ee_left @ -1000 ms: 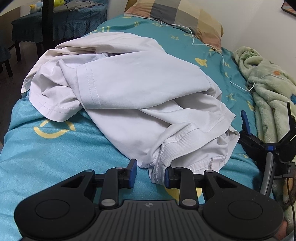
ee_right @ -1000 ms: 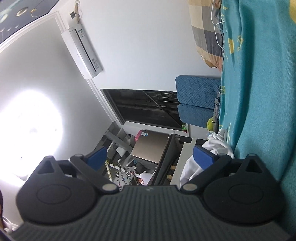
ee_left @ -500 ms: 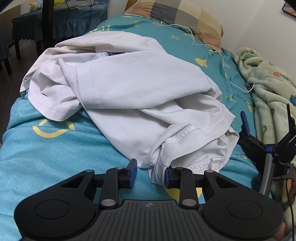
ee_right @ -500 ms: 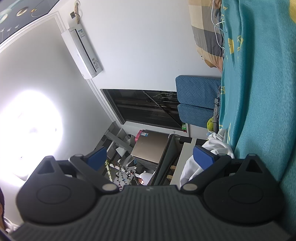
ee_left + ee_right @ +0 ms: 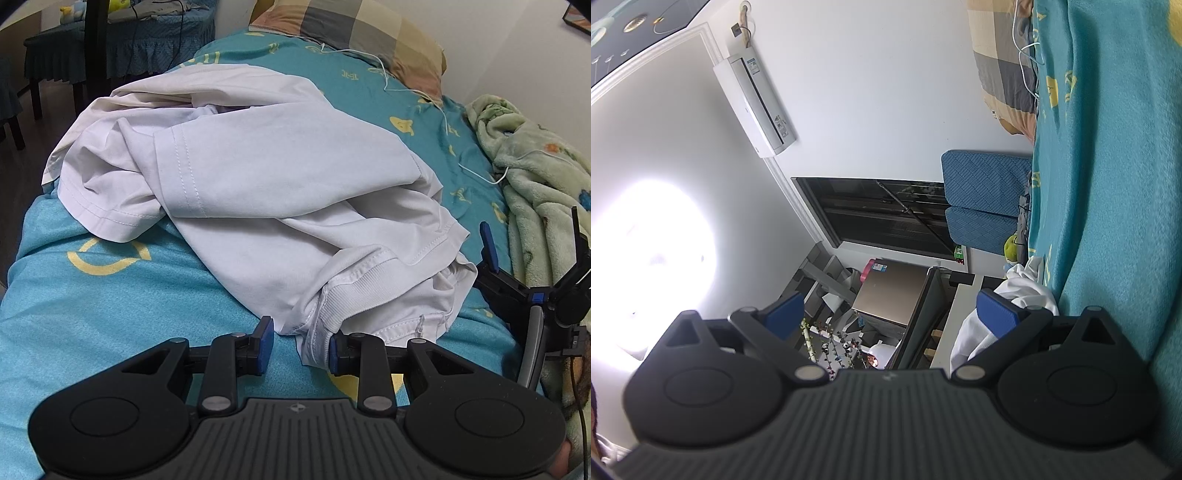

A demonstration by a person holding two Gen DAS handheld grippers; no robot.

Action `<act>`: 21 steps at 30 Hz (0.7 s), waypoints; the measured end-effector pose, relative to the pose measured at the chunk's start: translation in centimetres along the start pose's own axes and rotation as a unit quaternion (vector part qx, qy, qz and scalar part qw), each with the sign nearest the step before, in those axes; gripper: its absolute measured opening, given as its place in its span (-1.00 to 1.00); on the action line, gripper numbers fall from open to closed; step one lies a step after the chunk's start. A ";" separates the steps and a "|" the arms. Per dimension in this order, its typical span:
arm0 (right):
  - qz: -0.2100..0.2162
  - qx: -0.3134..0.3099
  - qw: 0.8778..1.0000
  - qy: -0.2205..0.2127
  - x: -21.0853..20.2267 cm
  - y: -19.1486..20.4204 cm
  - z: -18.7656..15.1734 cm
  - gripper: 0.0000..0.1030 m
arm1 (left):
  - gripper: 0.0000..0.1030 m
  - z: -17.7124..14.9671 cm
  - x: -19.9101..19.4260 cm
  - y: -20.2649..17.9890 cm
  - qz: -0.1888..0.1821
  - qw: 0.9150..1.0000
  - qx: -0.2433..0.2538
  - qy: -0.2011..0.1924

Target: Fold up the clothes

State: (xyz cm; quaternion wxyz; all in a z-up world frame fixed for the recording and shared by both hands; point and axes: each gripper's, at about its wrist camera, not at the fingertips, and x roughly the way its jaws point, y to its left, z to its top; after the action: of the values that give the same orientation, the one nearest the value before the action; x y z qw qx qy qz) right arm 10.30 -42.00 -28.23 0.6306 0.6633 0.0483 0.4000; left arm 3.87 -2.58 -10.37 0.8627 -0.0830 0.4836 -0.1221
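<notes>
A crumpled white T-shirt point(image 5: 266, 192) lies heaped on the teal bedsheet point(image 5: 92, 314), its ribbed collar nearest the camera. The left gripper point(image 5: 300, 349) is part-open, the collar's edge between its pads and touching only the right one. The right gripper point(image 5: 890, 314), lying on its side at the shirt's right, gapes wide and holds nothing.

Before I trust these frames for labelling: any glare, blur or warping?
Right wrist view: blown-out ceiling light whites out the left side; room tilted sideways. Left wrist view: evenly lit, white shirt sharp, fisheye bends the bed edges.
</notes>
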 end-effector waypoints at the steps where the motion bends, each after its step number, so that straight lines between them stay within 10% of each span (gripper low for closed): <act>1: 0.000 0.000 1.000 0.000 0.0 0.0 0.0 0.97 | -0.40 0.0 0.0 0.0 0.000 1.000 0.000 0.000; 21: 0.000 0.000 1.000 0.000 0.0 0.0 0.0 0.97 | -0.39 0.1 0.1 -0.1 0.002 1.000 0.003 0.002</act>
State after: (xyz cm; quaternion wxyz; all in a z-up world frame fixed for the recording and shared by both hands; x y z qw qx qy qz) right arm 10.31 -42.05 -28.19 0.6305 0.6634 0.0482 0.4001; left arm 4.00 -2.70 -10.40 0.8624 -0.0790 0.4849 -0.1217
